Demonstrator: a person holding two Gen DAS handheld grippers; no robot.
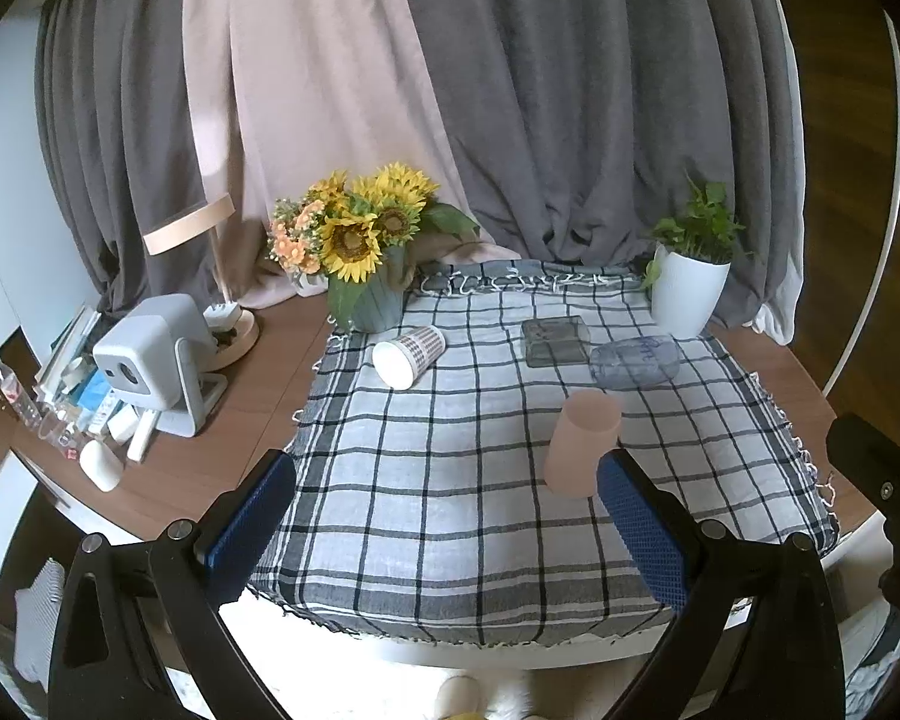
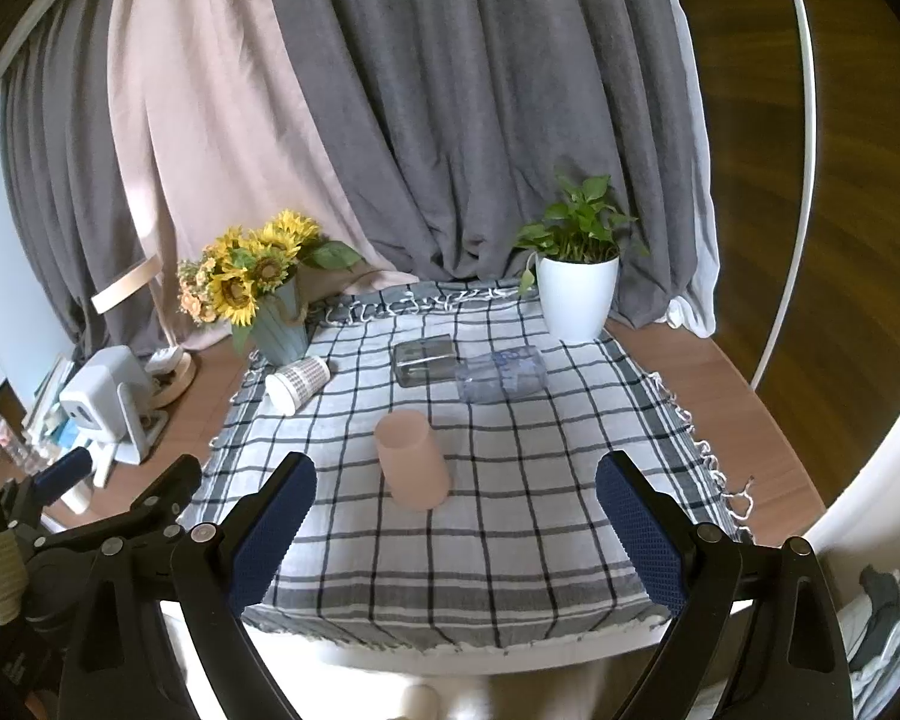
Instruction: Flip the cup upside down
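The pink cup (image 2: 413, 459) stands mid-cloth (image 2: 510, 480) on the desk (image 2: 750, 396). Both grippers, right (image 2: 456, 531) and left (image 1: 447, 531), hold fingers wide, empty. Best approach: right fingers around its middle, squeeze gently, lift before turning.

Pink cup (image 2: 413, 459) — mouth-down on cloth

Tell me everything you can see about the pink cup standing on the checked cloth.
The matte pink plastic-looking cup is a plain tapered cylinder with no handle or print. It stands on the grey-and-white checked cloth, apparently upside down: the top looks closed and narrower, and the wider end rests on the cloth. It sits near the middle, in front of the clear items lying further back. Nothing else touches it; both claws are open and clear of it.
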